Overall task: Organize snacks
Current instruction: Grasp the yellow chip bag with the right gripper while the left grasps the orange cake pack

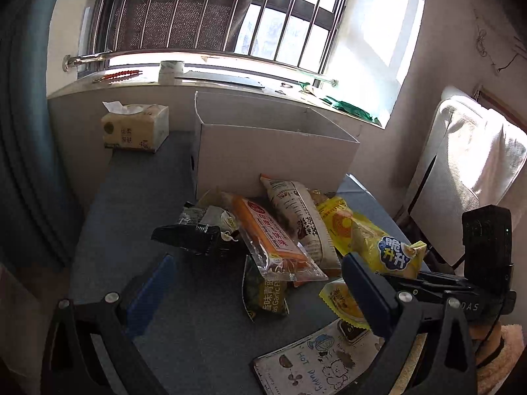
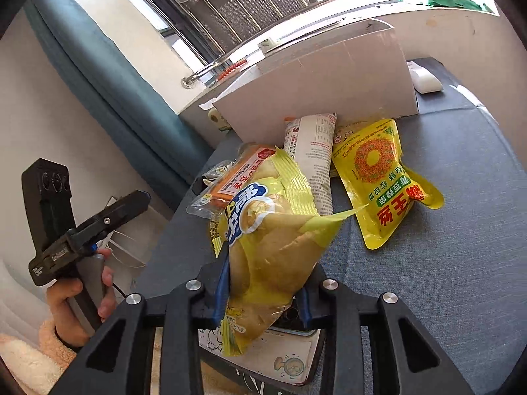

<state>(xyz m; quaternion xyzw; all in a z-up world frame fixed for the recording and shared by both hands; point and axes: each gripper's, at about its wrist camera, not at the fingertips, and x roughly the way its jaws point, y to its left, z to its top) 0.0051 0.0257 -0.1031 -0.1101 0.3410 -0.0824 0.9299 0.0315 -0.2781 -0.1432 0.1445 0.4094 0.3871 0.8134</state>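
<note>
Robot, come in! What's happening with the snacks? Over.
Right gripper shut on yellow chip bag. Left gripper open, holding nothing. White box beyond the pile.

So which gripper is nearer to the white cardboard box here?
Probably the right, though the margin is unclear. The right gripper holds a yellow snack bag lifted over the pile before the box. The left gripper hovers open behind the snack pile.
</note>
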